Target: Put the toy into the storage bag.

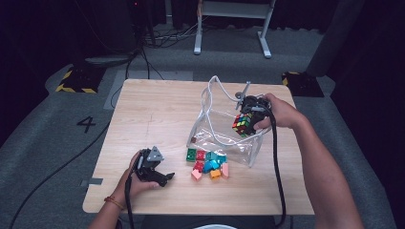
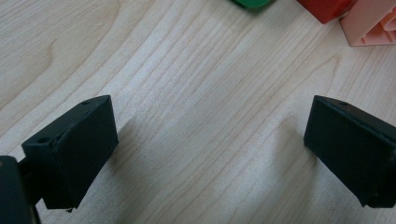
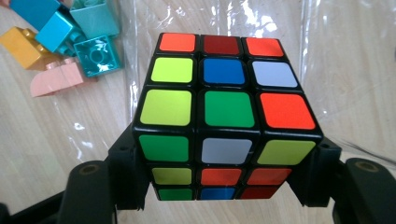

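Right gripper [image 1: 249, 114] pinches the puzzle cube [image 3: 219, 119] right over the clear bag's [image 1: 224, 136] mouth, near the tabletop's right edge; bag directly below. Left gripper [image 1: 160, 177], jaws spread, idles front-left.

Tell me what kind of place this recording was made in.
Probably a lab or studio set up for recording. A lone wooden table stands on grey carpet, hazard-striped black blocks sit beside it, cables trail across the floor, and dark curtains ring the space.

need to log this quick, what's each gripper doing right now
left gripper: open, holding nothing, over bare table
right gripper: closed on the puzzle cube, at the clear bag
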Available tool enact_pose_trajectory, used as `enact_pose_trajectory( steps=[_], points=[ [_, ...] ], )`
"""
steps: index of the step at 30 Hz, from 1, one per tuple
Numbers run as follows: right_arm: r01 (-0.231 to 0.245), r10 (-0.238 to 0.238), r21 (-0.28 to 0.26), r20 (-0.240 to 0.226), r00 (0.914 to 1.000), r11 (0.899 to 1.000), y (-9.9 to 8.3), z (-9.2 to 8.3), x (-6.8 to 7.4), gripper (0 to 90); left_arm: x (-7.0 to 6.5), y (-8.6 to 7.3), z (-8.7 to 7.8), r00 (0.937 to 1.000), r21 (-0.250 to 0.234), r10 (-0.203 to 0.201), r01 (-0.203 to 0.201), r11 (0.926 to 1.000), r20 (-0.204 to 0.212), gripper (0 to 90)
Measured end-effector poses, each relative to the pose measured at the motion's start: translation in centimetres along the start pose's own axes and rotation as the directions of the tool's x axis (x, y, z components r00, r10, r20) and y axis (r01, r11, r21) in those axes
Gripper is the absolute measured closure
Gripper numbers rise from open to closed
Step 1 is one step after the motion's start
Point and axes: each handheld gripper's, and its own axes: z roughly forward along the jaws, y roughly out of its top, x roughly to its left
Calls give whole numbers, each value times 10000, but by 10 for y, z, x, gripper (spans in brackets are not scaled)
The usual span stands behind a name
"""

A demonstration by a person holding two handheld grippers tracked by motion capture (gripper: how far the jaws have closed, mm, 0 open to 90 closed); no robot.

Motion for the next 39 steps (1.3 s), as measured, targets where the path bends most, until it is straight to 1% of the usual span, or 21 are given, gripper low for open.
enact_pose_trajectory(
  steps=[2,4,7,8,9,10,11,12,14,19,21,23,24,26,29,31,33,34,35,37,39],
  points=[
    [-138,138,-304,-8,9999,9994,-1,-2,0,334,0,0,0,10000,2,3,-3,10000,0,29],
    [-199,198,-899,-18,9998,9957,-3,-6,1,323,0,0,0,10000,19,23,-23,10000,-6,29],
    [-331,356,-2130,82,9993,9765,-7,-13,3,311,0,0,0,10000,-3,65,-65,10000,-48,31],
    [-130,172,-2437,153,9997,9698,-9,-14,1,311,0,0,0,10000,-24,52,-52,10000,-57,31],
    [59,34,-2871,317,9995,9579,-11,-15,-1,312,0,0,0,10000,-17,55,-55,10000,-53,31],
    [-72,188,-3032,356,9992,9529,-13,-17,1,315,0,0,0,10000,-36,48,-49,10000,-58,31],
    [-137,311,-3330,469,9984,9428,-15,-20,2,323,0,0,0,10000,-23,51,-51,10000,-63,31],
    [-221,455,-3807,527,9976,9244,-19,-23,4,336,0,0,0,10000,-8,42,-42,10000,-58,31],
    [-340,646,-4391,550,9964,8978,-26,-30,8,384,0,0,0,10000,-14,48,-48,10000,-17,31],
    [-490,1019,-5995,546,9933,7989,-47,-43,16,406,0,0,0,10000,-13,54,-54,10000,-62,31],
    [-533,1365,-6350,829,9872,7707,-55,-47,22,410,0,0,0,10000,-14,62,-62,10000,-61,32],
    [-459,1616,-6777,1086,9809,7339,-65,-52,30,413,0,0,0,10000,-20,75,-75,10000,-53,33],
    [-400,1679,-6876,1200,9785,7250,-68,-53,32,413,0,0,0,10000,-28,40,-40,10000,-42,33],
    [-322,1744,-7189,1248,9767,6943,-79,-58,40,413,0,0,0,10000,-27,14,-14,10000,-42,35],
    [-218,1898,-7435,1421,9715,6683,-95,-65,52,413,0,0,0,10000,-24,15,-15,10000,-70,36],
    [-224,1855,-7575,1310,9739,6525,-105,-67,59,413,0,0,-1,10000,-15,36,-36,10000,-60,36],
    [-382,1961,-7655,1159,9737,6423,-113,-66,64,413,0,0,-1,10000,-16,46,-46,10000,-1,37],
    [-282,1897,-7684,1220,9742,6393,-116,-65,65,413,0,0,-1,9998,-32,182,-182,9998,-88,37],
    [-456,2036,-7714,1101,9728,6347,-120,-64,68,413,0,-1,-1,9997,-27,214,-214,9998,-76,37],
    [-501,2147,-7825,1081,9707,6206,-127,-60,73,413,-1,-1,-1,9999,-19,92,-92,10000,39,38],
    [-595,2304,-7974,1013,9678,6006,-134,-57,79,413,-1,-1,-1,9999,-17,93,-93,10000,42,38]
  ],
)
